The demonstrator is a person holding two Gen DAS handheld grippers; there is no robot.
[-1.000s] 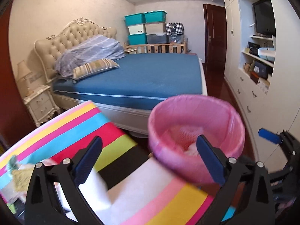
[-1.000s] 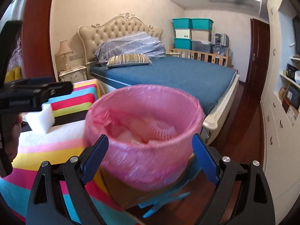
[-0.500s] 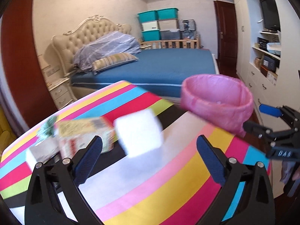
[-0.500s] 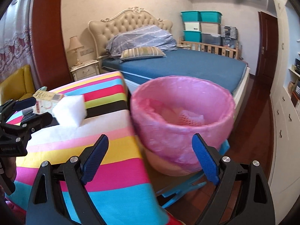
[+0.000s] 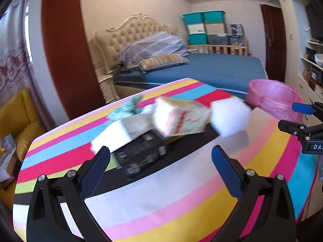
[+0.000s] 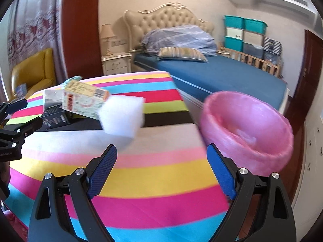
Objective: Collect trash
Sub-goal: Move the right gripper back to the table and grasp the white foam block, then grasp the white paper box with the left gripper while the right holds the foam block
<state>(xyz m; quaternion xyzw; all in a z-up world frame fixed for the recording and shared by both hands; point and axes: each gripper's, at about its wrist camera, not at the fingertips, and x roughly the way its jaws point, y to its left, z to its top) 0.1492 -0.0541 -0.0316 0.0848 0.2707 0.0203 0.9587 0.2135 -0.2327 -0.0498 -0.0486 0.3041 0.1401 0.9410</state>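
A round table with a striped cloth (image 5: 181,197) holds a white foam block (image 5: 230,117), a cream carton with red print (image 5: 181,119), a black flat pack (image 5: 141,155), a grey-and-white box (image 5: 121,133) and a teal wrapper (image 5: 125,109). A pink-lined bin (image 5: 274,98) stands past the table's right edge. My left gripper (image 5: 161,169) is open and empty above the cloth, just short of the black pack. My right gripper (image 6: 161,169) is open and empty over the table, with the foam block (image 6: 121,117) ahead left, the carton (image 6: 82,102) beyond it and the bin (image 6: 248,129) to the right.
A blue bed (image 6: 222,74) with a tufted headboard lies behind the table. A yellow armchair (image 6: 34,70) and nightstand (image 6: 117,62) stand at the left. White cabinets (image 5: 310,76) line the right wall. Teal storage boxes (image 5: 203,26) are stacked at the far wall.
Both grippers have swung left, away from the bin and over the table. The trash items now sit ahead of the left gripper. Both stay open.
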